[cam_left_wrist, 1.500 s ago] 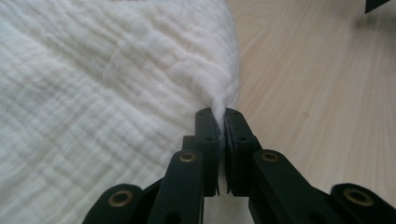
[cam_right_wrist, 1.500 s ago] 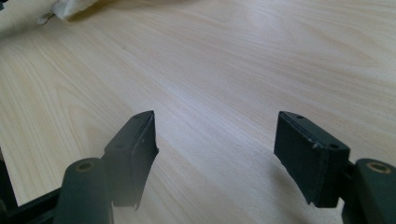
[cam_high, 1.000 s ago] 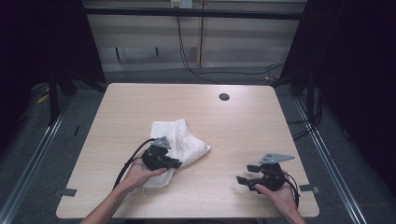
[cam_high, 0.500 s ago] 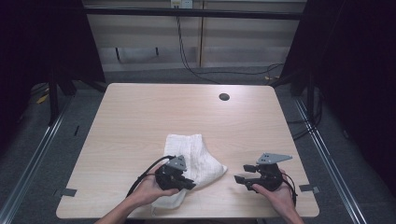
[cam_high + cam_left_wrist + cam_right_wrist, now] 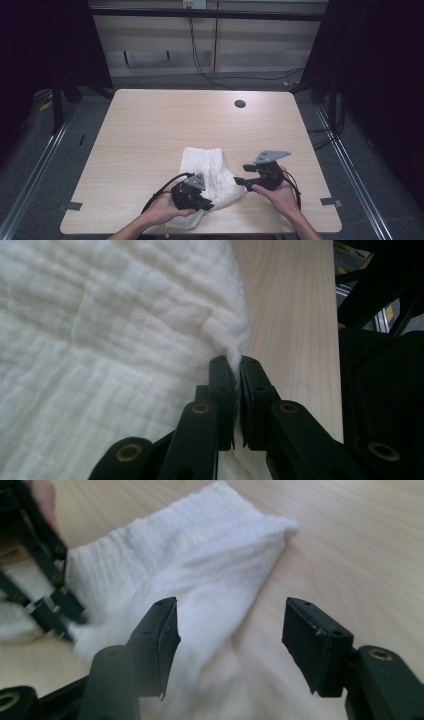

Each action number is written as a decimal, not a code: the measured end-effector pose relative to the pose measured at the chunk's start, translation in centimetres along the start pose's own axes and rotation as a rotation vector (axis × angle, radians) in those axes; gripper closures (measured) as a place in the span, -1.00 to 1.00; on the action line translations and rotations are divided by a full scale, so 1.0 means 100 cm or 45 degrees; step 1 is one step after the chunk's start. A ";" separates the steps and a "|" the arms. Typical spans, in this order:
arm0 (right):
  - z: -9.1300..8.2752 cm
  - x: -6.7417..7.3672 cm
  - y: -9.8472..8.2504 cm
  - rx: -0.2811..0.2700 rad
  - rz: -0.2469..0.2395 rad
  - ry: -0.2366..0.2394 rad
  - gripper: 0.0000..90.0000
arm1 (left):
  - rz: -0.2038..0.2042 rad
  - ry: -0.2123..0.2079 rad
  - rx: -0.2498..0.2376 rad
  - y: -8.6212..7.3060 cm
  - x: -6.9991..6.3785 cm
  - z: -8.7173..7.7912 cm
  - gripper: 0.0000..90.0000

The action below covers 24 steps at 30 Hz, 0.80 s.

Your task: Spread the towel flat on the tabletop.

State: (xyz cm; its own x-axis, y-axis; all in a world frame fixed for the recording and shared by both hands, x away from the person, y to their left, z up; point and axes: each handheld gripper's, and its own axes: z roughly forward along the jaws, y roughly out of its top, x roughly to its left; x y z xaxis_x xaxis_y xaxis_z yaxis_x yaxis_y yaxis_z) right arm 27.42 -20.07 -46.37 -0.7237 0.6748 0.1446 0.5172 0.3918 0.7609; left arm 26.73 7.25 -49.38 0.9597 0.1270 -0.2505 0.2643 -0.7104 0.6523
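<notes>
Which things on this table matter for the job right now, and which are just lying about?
In the job:
- white towel
- left hand-held gripper, shut on the towel's edge
- right hand-held gripper, jaws apart over the towel, having just closed a little

Lying about:
- dark round hole near the table's far edge

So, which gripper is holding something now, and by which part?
The left gripper is shut on the white towel, pinching a fold at its edge. The right gripper is open above the towel and holds nothing.
</notes>
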 end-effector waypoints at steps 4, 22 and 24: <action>0.028 -0.002 0.022 0.008 -0.044 0.017 -0.16 | 0.008 -0.023 0.008 -0.006 -0.003 -0.003 0.90; 0.058 -0.009 0.009 0.143 -0.062 0.001 1.00 | 0.005 0.015 0.005 -0.014 0.002 -0.015 0.87; 0.049 -0.010 0.003 0.144 -0.053 -0.013 1.00 | -0.001 0.014 0.000 -0.015 0.004 -0.016 0.87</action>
State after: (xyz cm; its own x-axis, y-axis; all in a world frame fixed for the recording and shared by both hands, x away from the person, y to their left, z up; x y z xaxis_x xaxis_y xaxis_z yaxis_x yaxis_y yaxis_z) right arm 30.58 -17.54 -49.37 -0.7415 0.6623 0.1074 0.5353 0.4873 0.6899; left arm 26.91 9.44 -49.30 0.9604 0.1354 -0.2434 0.2653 -0.7105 0.6518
